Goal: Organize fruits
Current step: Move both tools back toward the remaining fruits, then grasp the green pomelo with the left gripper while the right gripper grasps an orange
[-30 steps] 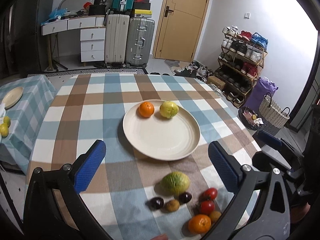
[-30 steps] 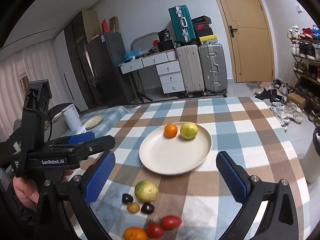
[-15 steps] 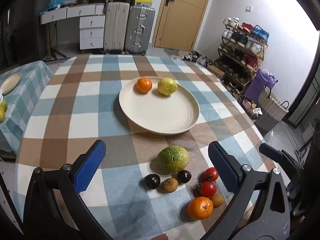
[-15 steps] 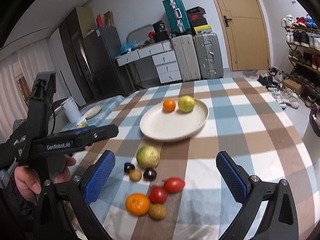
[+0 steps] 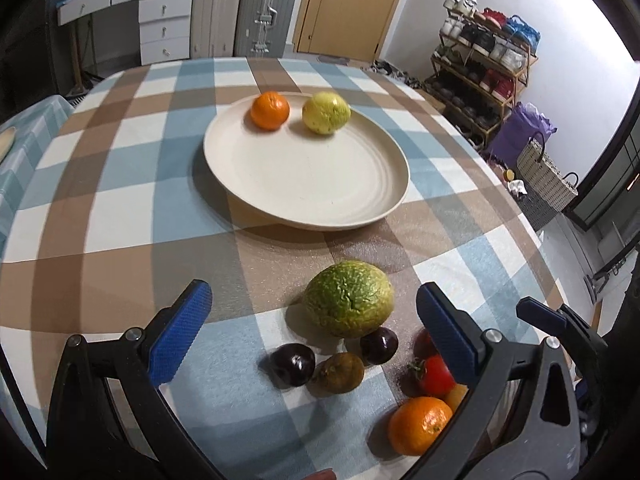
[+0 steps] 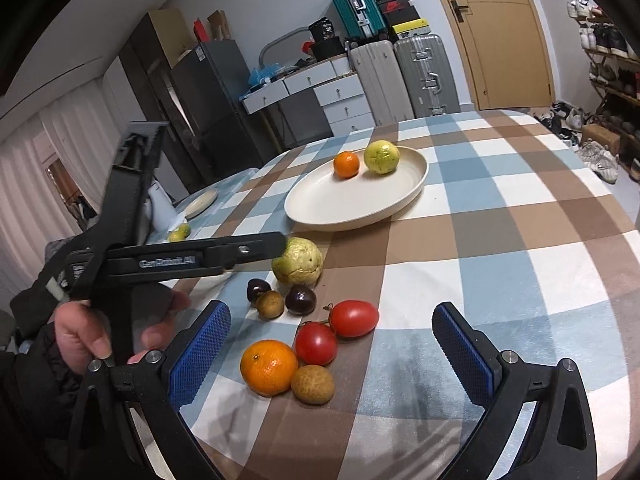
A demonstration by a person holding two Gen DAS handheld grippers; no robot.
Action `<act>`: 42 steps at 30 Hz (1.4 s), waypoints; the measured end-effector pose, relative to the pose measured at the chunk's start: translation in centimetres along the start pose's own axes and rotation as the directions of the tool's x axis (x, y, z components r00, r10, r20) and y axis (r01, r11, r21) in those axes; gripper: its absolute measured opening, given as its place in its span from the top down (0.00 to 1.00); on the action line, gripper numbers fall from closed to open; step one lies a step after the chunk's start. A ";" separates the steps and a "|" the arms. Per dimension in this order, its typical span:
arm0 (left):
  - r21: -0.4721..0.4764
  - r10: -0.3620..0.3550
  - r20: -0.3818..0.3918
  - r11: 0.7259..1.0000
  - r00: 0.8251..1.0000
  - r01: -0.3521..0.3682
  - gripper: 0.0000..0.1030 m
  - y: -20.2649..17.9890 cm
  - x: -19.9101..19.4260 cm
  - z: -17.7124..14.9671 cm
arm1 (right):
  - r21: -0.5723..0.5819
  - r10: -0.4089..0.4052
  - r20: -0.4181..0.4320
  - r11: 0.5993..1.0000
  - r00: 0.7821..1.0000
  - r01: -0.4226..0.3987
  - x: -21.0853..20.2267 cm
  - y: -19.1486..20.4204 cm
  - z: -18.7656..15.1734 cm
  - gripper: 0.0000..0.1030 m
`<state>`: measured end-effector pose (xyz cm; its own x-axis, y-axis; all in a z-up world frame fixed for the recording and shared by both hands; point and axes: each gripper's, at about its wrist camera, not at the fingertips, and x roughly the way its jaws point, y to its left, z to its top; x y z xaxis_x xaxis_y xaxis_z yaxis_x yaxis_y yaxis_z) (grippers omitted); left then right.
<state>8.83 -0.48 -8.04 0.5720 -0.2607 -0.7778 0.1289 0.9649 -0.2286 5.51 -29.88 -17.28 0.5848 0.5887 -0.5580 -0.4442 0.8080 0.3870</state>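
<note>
Left gripper (image 5: 312, 320) jaws spread wide, empty, hanging over the wrinkled green fruit (image 5: 347, 299); right gripper (image 6: 332, 354) jaws spread too, empty, above the near pile.

Risks: green fruit is round and sits touching a dark plum (image 5: 379, 345) at its 5 o'clock, so a sloppy close likely nudges the plum or rolls the fruit off toward the worktop (image 5: 120, 200) edge. Loose pile is tight: second plum (image 5: 293, 363), brown longan (image 5: 340, 372), tomato (image 5: 434, 374) and orange (image 5: 418, 424) are packed close, so one bump could scatter several. Grippers are near each other and could clash.

Cream plate (image 5: 304, 204) at 12 o'clock of the pile holds a tangerine (image 5: 270, 110) and a yellow-green fruit (image 5: 326, 113) at its far rim, just beside each other; rest of the plate bare. Both could roll if a new fruit is dropped in
</note>
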 end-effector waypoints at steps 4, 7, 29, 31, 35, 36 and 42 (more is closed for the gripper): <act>-0.008 -0.020 -0.021 1.000 1.000 0.020 0.01 0.1 1.5 0.3 | -0.005 0.027 -0.008 1.000 1.000 -0.027 0.4 -0.1 -0.2 0.00; -0.008 -0.043 -0.029 0.999 0.999 0.043 0.01 0.0 2.0 0.4 | -0.008 0.034 -0.016 0.999 0.999 -0.034 0.7 -0.1 -0.3 0.00; -0.019 -0.169 -0.050 0.986 0.984 0.168 0.50 0.4 2.5 0.4 | -0.021 0.054 -0.023 0.998 0.998 -0.054 0.8 0.4 -0.4 0.00; -0.018 -0.173 -0.032 0.985 0.984 0.173 0.50 0.4 1.7 0.6 | -0.028 0.058 -0.024 0.998 0.998 -0.058 0.8 0.6 -0.3 0.00; -0.014 -0.176 0.011 0.984 0.984 0.176 0.50 0.5 -0.2 1.0 | -0.044 0.068 -0.030 0.997 0.997 -0.069 0.7 1.2 -0.5 0.00; -0.015 -0.176 0.019 0.984 0.984 0.177 0.50 0.6 -0.7 1.1 | -0.047 0.074 -0.035 0.996 0.997 -0.076 0.7 1.4 -0.5 0.00; -0.008 -0.184 0.067 0.983 0.981 0.185 0.50 1.4 -3.7 1.1 | -0.075 0.092 -0.073 0.992 0.993 -0.097 0.8 2.8 -1.1 0.00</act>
<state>7.78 1.87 -4.84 0.5913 -0.4314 -0.6814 0.2264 0.8997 -0.3731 4.00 -27.18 -17.43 0.4901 0.6572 -0.5725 -0.5488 0.7430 0.3831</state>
